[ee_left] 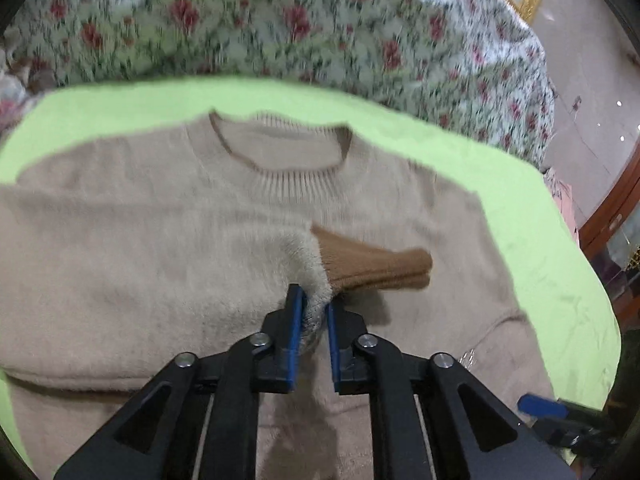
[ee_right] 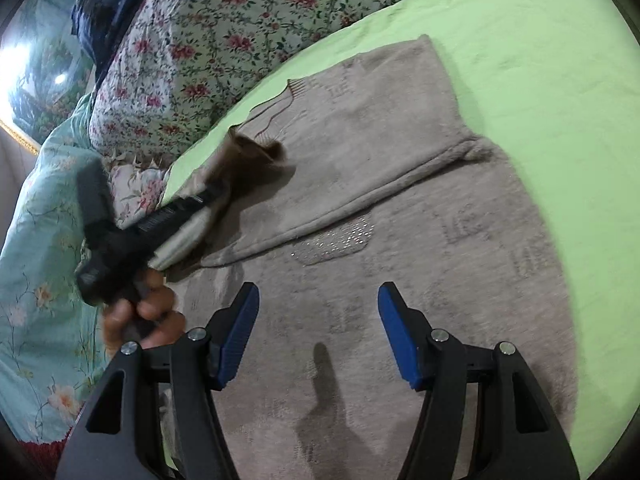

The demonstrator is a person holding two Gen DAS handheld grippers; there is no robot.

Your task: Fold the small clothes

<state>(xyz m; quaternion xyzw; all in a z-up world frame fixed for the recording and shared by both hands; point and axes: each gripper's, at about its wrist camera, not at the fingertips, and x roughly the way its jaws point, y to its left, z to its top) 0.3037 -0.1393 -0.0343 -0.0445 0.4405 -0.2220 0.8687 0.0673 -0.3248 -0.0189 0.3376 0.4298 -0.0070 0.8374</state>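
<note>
The beige sweater lay flat on the green sheet, mid-frame. The left gripper pinched its sleeve — brown cuff hanging over the chest. The right gripper hovered open above the hem; floral bedding crowded the upper left.

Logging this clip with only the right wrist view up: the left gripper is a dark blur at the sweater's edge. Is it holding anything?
Observer: Yes. The left gripper has its jaws shut on the sleeve, just behind the brown cuff.
Operator: Where is the cuff?
Observer: Over the chest of the sweater, below the neckline.
Operator: And the right gripper?
Observer: The right gripper is open over the sweater's lower body, holding nothing.
</note>
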